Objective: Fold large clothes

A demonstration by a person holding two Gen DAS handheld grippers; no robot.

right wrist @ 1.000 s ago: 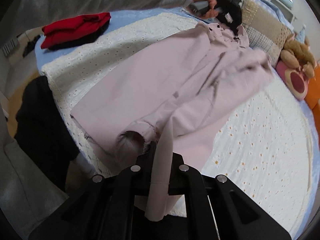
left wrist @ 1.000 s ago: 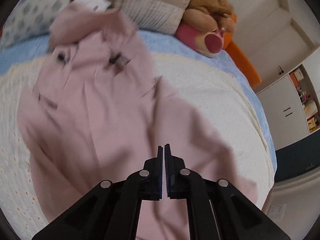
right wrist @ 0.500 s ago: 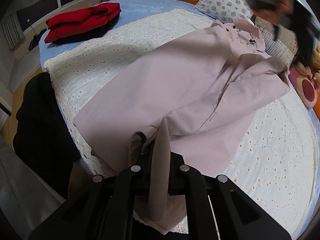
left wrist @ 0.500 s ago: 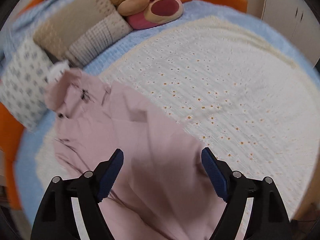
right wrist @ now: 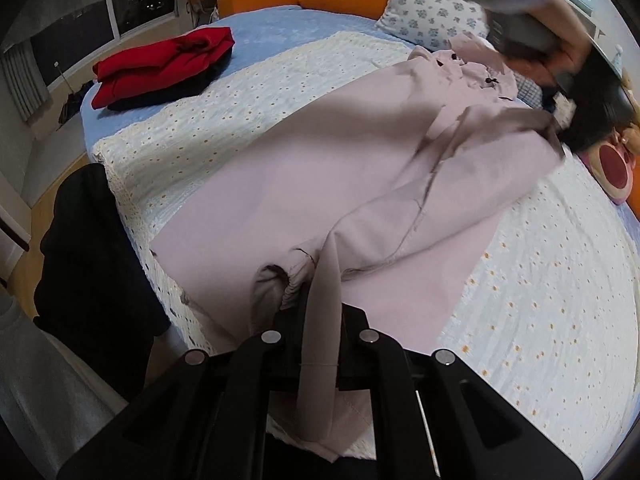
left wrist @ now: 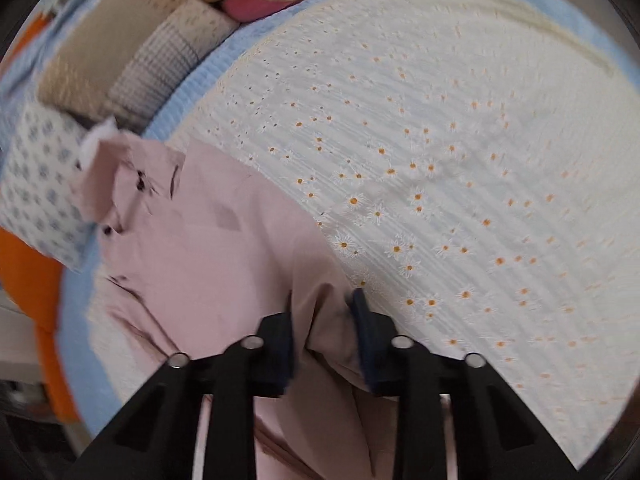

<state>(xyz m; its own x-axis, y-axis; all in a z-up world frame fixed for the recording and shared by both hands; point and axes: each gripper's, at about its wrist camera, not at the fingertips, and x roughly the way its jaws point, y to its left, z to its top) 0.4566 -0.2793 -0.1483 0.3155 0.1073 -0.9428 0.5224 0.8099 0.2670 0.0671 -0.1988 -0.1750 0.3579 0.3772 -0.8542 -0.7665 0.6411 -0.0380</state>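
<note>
Right gripper (right wrist: 320,312) pinches a fold of the pink coat (right wrist: 320,160) near its cuff; left gripper (left wrist: 322,320) has just been closing, jaws narrow around a ridge of the coat's side edge, grip not sure. Coat lies spread on the daisy blanket (left wrist: 440,160), collar toward the pillows (left wrist: 120,52). One sleeve laid across, main folds left. Red and black clothes (right wrist: 168,64) stacked beyond the coat. No containers visible.
</note>
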